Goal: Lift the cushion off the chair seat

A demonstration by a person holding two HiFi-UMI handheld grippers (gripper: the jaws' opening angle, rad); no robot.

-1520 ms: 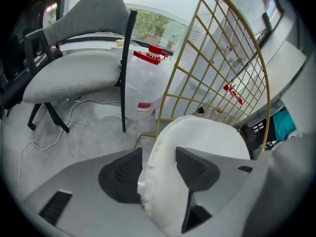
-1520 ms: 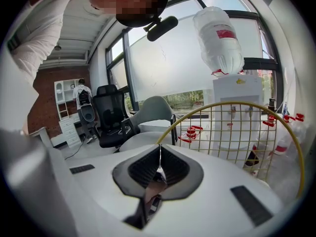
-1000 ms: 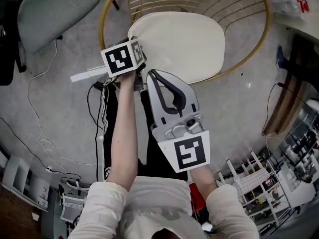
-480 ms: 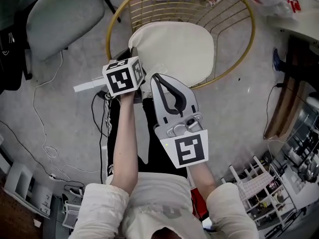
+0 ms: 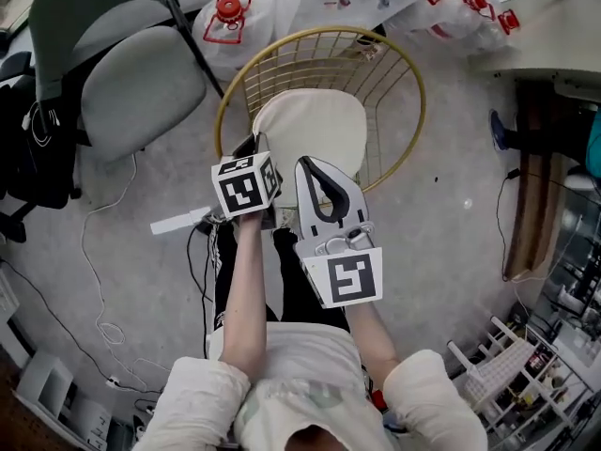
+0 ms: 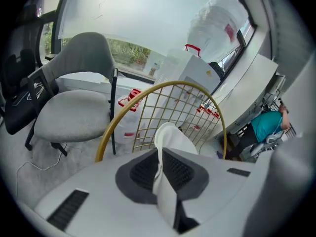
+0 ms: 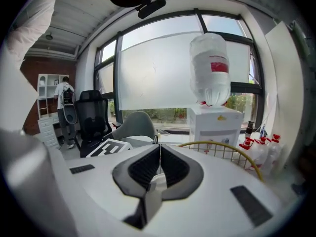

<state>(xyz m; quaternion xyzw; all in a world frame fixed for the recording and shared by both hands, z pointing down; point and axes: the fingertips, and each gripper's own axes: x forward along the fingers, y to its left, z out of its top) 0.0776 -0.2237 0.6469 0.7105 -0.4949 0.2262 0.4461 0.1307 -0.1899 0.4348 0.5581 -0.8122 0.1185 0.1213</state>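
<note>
Left gripper [image 6: 159, 154] clamped on cushion [image 5: 315, 125] edge, right gripper [image 7: 158, 157] pressed shut — cushion's front edge hidden.

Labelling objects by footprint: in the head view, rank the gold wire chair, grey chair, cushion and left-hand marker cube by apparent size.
Largest: gold wire chair and grey chair, too alike to rank.
Then cushion.
Smallest: left-hand marker cube, though nearest the camera.

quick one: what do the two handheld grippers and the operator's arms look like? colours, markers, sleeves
The left gripper and right gripper are pale grey plastic shells with dark ribbed pads. Each carries a white cube with black square markers. The right one has a silver metal fitting on top. The person wears a light top with sleeves ending near the elbows.
</note>
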